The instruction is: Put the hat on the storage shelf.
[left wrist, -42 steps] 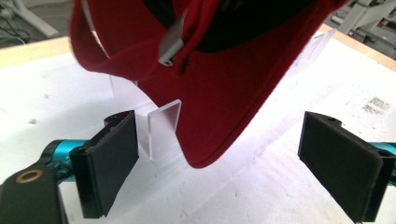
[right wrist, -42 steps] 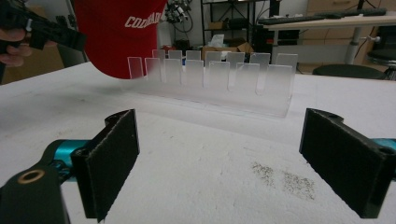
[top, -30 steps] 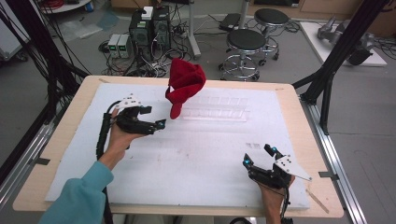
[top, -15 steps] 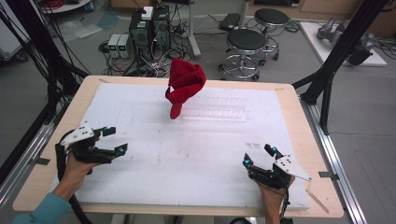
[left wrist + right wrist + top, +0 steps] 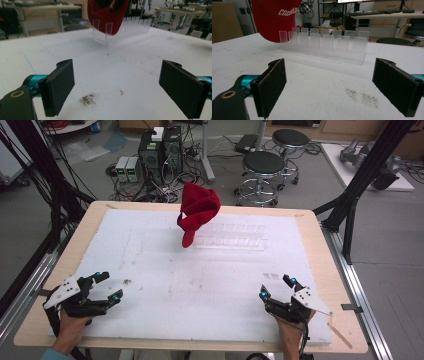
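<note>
Nearest the person, the left tongs (image 5: 104, 287) and right tongs (image 5: 276, 286) rest at the front corners of the white surface (image 5: 150, 270), both spread wide and holding nothing. Farther back, the red cap (image 5: 197, 212) hangs on one end of the clear slotted rack (image 5: 235, 236). To handle it well, I would approach level and pinch the fabric without bumping the light rack.

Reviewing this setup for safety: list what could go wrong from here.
The red cap sits propped on the end of the clear rack, overhanging it; it may slide off. The rack is nearly see-through, so a gripper reaching in could knock it. Both the left gripper and right gripper are open, far from the cap.
</note>
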Action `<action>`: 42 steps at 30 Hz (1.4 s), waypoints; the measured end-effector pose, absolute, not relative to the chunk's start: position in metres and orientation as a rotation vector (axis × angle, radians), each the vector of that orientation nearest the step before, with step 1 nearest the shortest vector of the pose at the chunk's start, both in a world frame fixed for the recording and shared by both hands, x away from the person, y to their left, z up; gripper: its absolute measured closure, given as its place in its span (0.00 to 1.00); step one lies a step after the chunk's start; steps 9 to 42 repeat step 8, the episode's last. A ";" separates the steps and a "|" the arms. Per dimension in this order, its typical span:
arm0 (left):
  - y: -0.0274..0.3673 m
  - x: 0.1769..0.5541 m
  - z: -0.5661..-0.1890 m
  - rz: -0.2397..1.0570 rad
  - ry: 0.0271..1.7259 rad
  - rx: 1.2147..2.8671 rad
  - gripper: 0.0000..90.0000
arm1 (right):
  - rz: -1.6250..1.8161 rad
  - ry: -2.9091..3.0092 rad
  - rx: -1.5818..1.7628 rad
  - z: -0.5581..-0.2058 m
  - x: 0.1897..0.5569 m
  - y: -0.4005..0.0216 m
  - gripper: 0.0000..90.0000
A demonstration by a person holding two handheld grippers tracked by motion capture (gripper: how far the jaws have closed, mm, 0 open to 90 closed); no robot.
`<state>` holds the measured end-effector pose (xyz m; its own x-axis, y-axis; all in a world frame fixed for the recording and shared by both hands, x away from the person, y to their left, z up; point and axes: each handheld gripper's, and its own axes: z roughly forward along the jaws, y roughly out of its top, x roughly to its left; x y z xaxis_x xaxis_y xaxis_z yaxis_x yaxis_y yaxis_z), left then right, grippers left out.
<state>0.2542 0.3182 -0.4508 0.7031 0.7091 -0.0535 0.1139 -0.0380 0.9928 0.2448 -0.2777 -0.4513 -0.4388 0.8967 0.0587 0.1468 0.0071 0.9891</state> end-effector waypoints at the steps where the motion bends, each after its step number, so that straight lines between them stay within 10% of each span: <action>1: 0.318 0.253 -0.451 0.553 0.692 1.553 0.17 | 1.486 1.640 1.075 -0.452 0.245 -0.278 0.12; 42: 0.319 0.253 -0.451 0.551 0.696 1.548 0.17 | 1.506 1.604 1.070 -0.452 0.243 -0.280 0.12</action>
